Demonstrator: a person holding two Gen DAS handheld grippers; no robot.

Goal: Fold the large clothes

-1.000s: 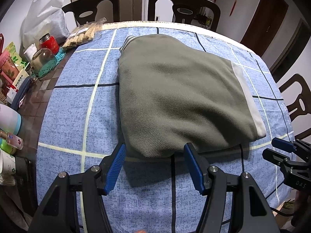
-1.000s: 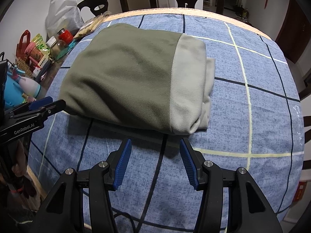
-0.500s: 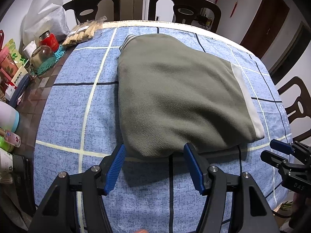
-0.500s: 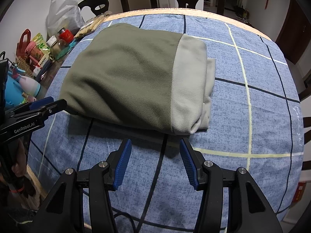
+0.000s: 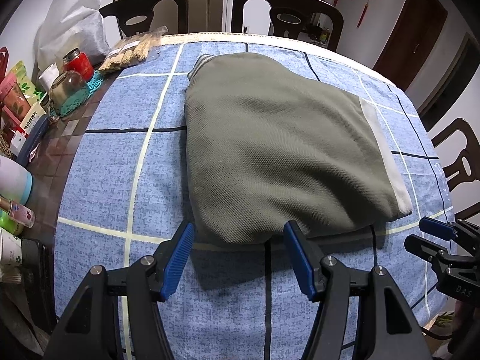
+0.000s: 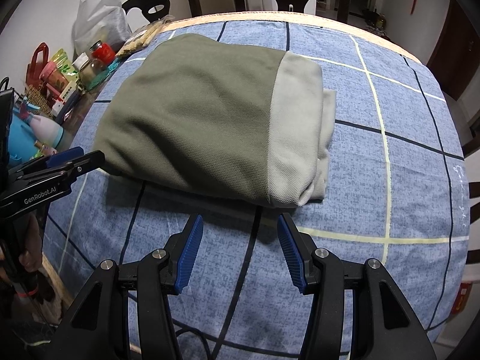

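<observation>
On the desk (image 5: 99,180): olive-green knit garment with pale grey band (image 5: 279,156), folded into a compact block on the blue checked cloth.
Left hand-held gripper (image 5: 237,234) and right hand-held gripper (image 6: 238,225) both released, empty, hovering at its near edge; probably checking the fold. Layers underneath not visible.

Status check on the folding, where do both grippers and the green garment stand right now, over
Left gripper open, empty, at the near edge of the garment. Right gripper open, empty, short of it. Garment folded flat on the tablecloth. Nothing in the way.
</observation>
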